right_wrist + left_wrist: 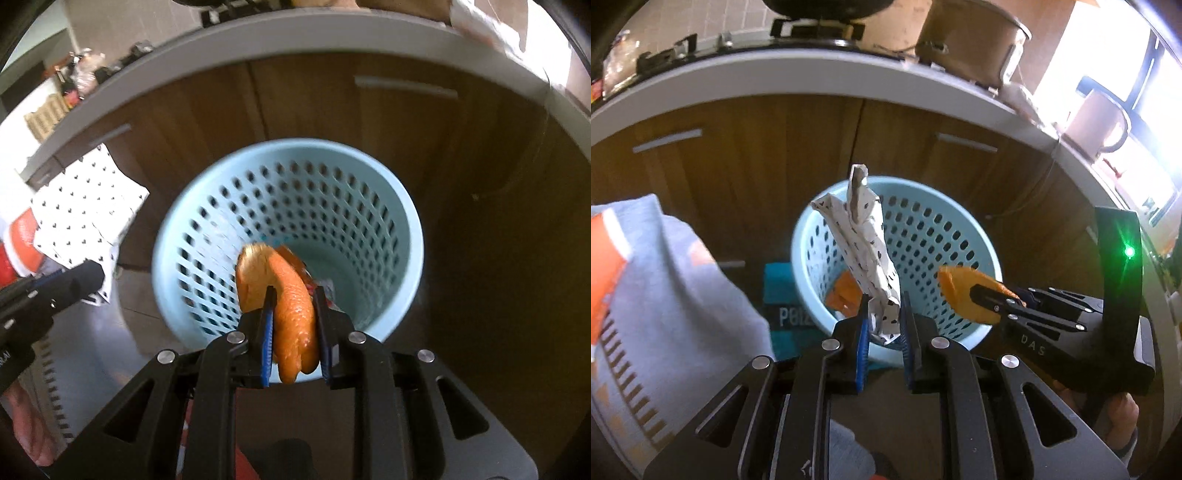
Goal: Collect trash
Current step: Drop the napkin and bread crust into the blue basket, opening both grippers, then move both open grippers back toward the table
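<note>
Presently we hold both loads over the bin [402,221]: left gripper [882,325] clenched on spotted paper [866,243], right gripper [293,325] clenched on peel [291,310].

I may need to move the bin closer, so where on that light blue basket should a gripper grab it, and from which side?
Take the light blue basket by its rim, coming down from above with one finger inside and one outside. It stands upright and open-topped, and the solid rim band looks sturdier than the perforated wall. The near edge seems easiest. Both grippers are full though: left gripper holds spotted paper, right gripper orange peel.
</note>
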`<action>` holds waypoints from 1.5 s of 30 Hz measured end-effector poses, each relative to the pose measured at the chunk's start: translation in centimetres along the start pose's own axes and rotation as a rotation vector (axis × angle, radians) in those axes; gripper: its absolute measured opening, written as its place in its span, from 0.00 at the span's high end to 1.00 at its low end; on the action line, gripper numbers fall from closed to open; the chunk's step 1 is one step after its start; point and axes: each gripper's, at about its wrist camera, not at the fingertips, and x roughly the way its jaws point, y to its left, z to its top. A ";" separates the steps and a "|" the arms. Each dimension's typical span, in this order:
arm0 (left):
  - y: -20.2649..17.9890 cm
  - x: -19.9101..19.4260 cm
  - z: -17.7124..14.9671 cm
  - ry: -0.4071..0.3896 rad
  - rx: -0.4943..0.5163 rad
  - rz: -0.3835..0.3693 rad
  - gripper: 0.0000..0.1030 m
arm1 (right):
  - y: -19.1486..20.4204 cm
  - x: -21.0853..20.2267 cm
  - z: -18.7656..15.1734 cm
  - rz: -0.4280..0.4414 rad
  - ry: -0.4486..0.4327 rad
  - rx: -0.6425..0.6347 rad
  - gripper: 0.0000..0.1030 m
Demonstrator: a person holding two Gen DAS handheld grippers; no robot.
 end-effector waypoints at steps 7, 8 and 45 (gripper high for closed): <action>-0.3 2.9 -0.2 0.052 -0.011 0.032 0.55 | -0.7 1.6 -0.1 0.000 0.050 0.017 0.77; -0.2 3.0 -0.3 0.052 -0.011 0.032 0.55 | -0.7 1.4 0.0 -0.003 0.044 0.016 0.76; 20.9 -26.8 -9.5 -0.420 -0.443 0.499 0.50 | 25.3 -8.0 -1.1 0.340 -0.206 -0.474 0.53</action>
